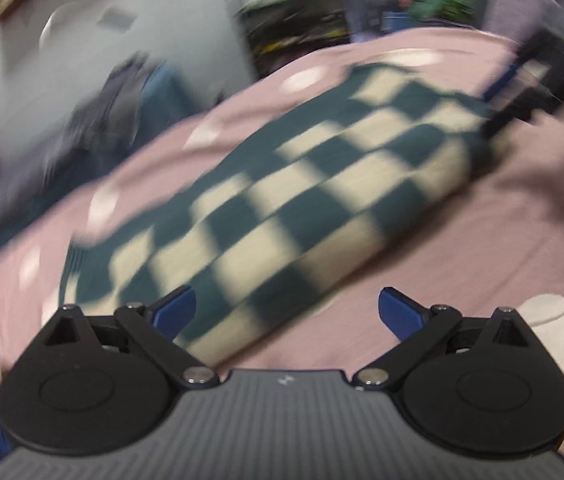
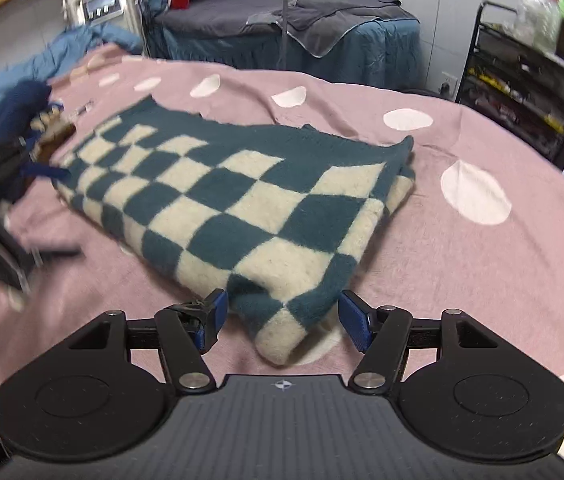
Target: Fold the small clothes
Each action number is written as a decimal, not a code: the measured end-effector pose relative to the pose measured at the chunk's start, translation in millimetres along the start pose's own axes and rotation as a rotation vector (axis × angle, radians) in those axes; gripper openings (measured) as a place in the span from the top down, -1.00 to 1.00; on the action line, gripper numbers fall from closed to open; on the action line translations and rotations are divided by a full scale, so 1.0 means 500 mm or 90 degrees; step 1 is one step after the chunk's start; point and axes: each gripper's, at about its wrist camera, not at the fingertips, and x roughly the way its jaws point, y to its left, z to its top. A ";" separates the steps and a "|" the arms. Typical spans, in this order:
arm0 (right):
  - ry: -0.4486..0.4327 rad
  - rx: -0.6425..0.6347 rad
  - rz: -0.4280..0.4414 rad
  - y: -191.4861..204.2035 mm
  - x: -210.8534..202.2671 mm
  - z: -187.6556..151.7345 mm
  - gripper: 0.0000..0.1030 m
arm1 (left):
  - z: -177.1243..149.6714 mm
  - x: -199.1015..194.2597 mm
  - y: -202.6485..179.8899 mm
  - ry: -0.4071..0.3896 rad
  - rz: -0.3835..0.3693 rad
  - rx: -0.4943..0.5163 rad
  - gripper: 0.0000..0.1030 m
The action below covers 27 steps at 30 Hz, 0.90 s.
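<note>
On the far left of the right wrist view, blurred at the frame edge, the left gripper (image 2: 48, 171) sits at the far end of the checkered garment (image 2: 234, 200), near a dark blue heap of clothes (image 2: 22, 100) – from here its fingers cannot be made out clearly. The left wrist view settles it: the left gripper (image 1: 287, 310) has its blue pads (image 1: 174, 312) spread wide with nothing between them, one pad over the near edge of the checkered garment (image 1: 282, 184), the other over the pink sheet (image 1: 482, 248). The garment, teal and cream squares in a thick fuzzy knit, lies folded into a long doubled slab across the pink sheet (image 2: 442, 264) with its white dots, stretching from the left gripper's end down to the right gripper's. Further right in the right wrist view, the right gripper (image 2: 281, 316) stands wide open – its blue pads (image 2: 356, 322) straddle the garment's near corner without pinching it, and the corner droops onto a white dot between them. The same gripper shows as a dark blur (image 1: 522, 92) at the upper right of the left wrist view, by the garment's far end. Behind the bed stands a table draped in teal cloth (image 2: 362, 48), and at the right edge a black wire shelf (image 2: 530, 80) with bottles and clutter.
</note>
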 end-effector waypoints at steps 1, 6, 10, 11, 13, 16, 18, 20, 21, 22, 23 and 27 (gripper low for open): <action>-0.004 0.008 0.002 -0.002 -0.001 -0.001 -0.99 | 0.009 0.006 -0.035 -0.020 0.018 0.040 -0.77; -0.024 0.050 0.020 -0.017 -0.014 -0.009 -1.00 | 0.051 0.059 -0.171 -0.072 0.069 0.201 -0.61; -0.042 0.094 0.017 -0.039 -0.039 -0.021 -1.00 | 0.079 0.084 -0.223 -0.100 0.066 0.241 -0.59; -0.046 0.106 0.021 -0.045 -0.045 -0.026 -1.00 | 0.086 0.090 -0.236 -0.105 0.068 0.252 -0.57; -0.051 0.126 0.027 -0.055 -0.054 -0.036 -1.00 | 0.101 0.110 -0.254 -0.114 0.080 0.271 -0.51; -0.054 0.135 0.027 -0.065 -0.061 -0.046 -1.00 | 0.124 0.126 -0.276 -0.135 0.084 0.285 -0.50; -0.057 0.145 0.027 -0.072 -0.065 -0.052 -1.00 | 0.137 0.133 -0.294 -0.150 0.091 0.304 -0.46; -0.063 0.160 0.028 -0.083 -0.069 -0.057 -1.00 | 0.148 0.143 -0.307 -0.163 0.093 0.321 -0.38; -0.065 0.166 0.027 -0.087 -0.071 -0.058 -1.00 | 0.154 0.148 -0.313 -0.166 0.093 0.328 -0.32; -0.067 0.170 0.023 -0.090 -0.073 -0.059 -1.00 | 0.160 0.153 -0.314 -0.168 0.092 0.332 -0.28; -0.068 0.175 0.021 -0.094 -0.075 -0.061 -1.00 | 0.166 0.158 -0.314 -0.168 0.090 0.334 -0.26; -0.075 0.189 0.021 -0.104 -0.081 -0.069 -1.00 | 0.193 0.166 -0.300 -0.168 0.068 0.321 0.13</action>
